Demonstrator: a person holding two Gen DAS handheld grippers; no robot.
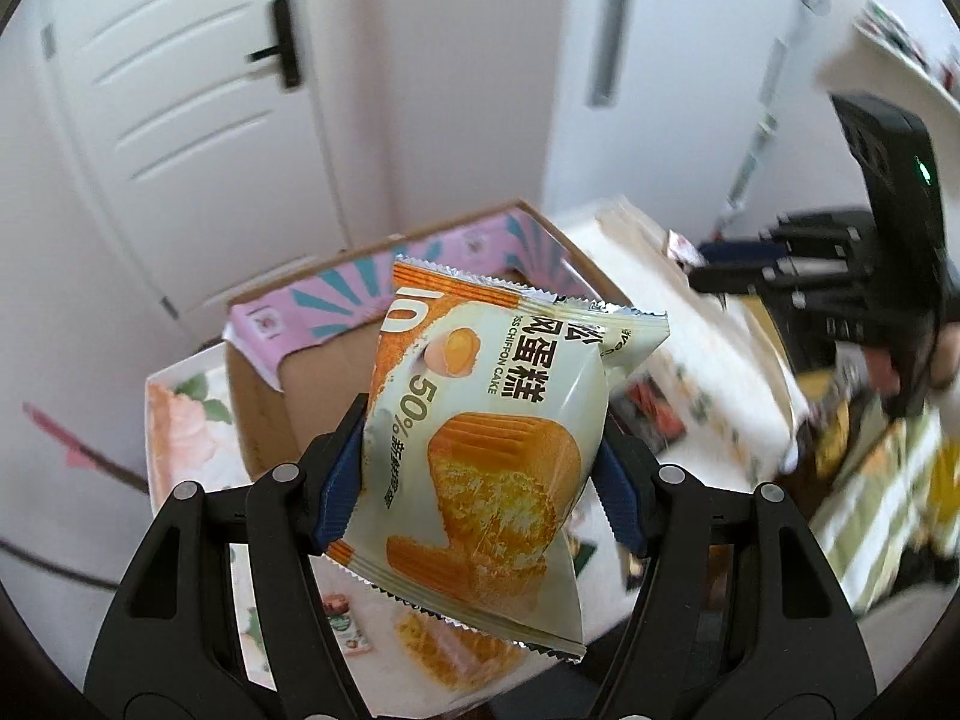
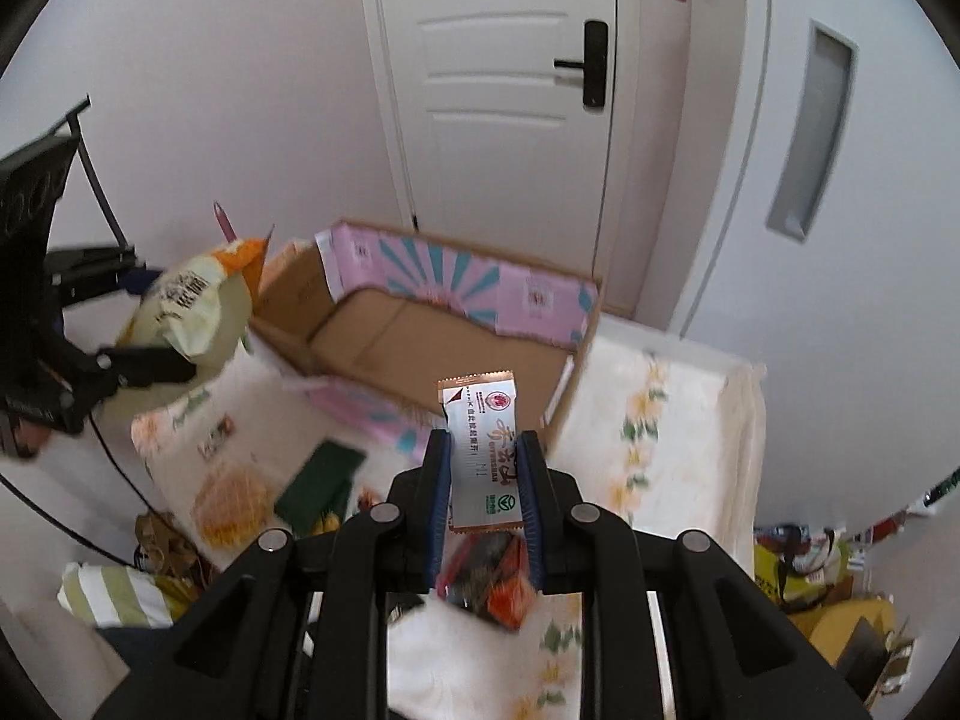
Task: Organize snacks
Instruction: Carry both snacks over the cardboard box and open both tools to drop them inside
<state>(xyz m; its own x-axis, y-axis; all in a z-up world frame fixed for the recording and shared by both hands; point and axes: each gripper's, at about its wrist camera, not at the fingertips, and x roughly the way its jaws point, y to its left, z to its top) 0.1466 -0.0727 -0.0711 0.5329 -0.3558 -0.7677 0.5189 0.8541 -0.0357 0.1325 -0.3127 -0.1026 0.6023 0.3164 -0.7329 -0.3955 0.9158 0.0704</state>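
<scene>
Right wrist view takes in most of the room: pale walls, a white panelled door [image 2: 498,90] with a black lever handle [image 2: 591,64], and to its right a white panel with a grey recessed slot [image 2: 810,132]. Below them lies the surface I work over, a table under a white cloth printed with flowers [image 2: 678,420]. At its far end, near the door, sits an open cardboard box [image 2: 420,330] with pink and teal printed flaps; its brown floor looks bare as far as I can see. On the cloth near my grippers lie loose snacks: a round yellow one [image 2: 231,501], a dark green packet [image 2: 318,483] and, just below my right fingers, a red and black wrapper [image 2: 492,576], all blurred. My right gripper [image 2: 483,480] is pressed tight on a slim white sachet with a brown edge and a green mark [image 2: 480,444], held upright above the cloth in front of the box. In the left wrist view my left gripper [image 1: 480,480] is partly spread and pinches a puffy chiffon cake packet [image 1: 492,438] between its blue pads [image 1: 339,480], lifted clear of the table before the box. Floor clutter to the right of the table is too blurred to name.
</scene>
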